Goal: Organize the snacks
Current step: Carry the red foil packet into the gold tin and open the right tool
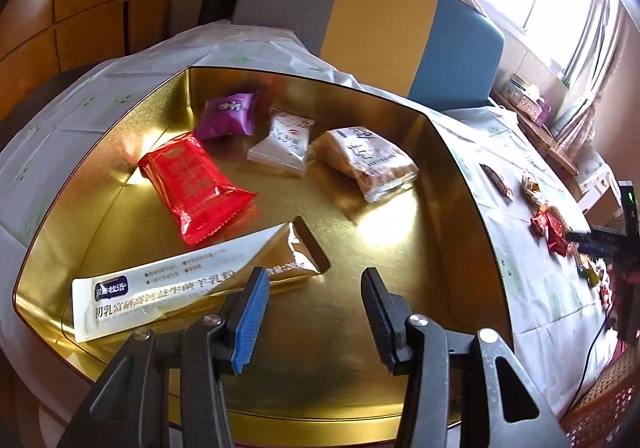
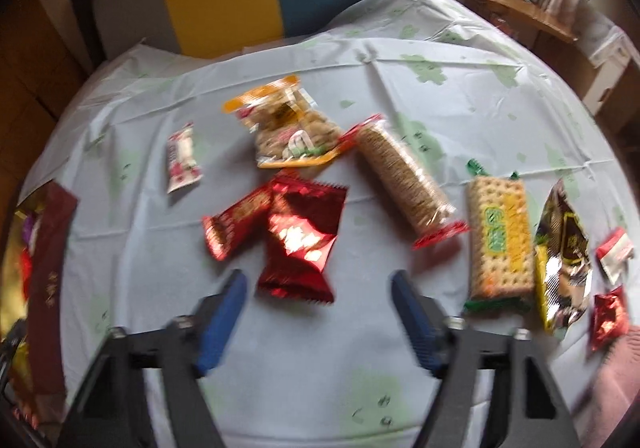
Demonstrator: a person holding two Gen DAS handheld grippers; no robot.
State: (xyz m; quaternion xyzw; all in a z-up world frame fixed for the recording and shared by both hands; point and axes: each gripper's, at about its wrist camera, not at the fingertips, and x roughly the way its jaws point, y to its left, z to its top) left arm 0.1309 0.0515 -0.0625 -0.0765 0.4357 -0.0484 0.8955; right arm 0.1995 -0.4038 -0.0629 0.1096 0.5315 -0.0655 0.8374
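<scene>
A gold tin tray (image 1: 400,328) holds a red packet (image 1: 192,184), a purple packet (image 1: 228,116), a white packet (image 1: 284,144), a clear cake packet (image 1: 368,160) and a long white and gold sachet (image 1: 188,288). My left gripper (image 1: 314,312) hangs open over the tray's near part, nothing between its fingers. On the pale tablecloth (image 2: 440,80) lie loose snacks: a shiny red packet (image 2: 300,240), a second red one (image 2: 232,224), a cracker roll (image 2: 404,184), a green-edged cracker pack (image 2: 500,240) and a peanut bag (image 2: 288,124). My right gripper (image 2: 318,314) stands open just short of the shiny red packet.
A chair with grey, yellow and blue panels (image 1: 380,20) stands behind the table. A dark foil packet (image 2: 560,260) and small red and white sweets (image 2: 610,316) lie at the right. A dark red box (image 2: 48,280) borders the tray at the left of the right wrist view.
</scene>
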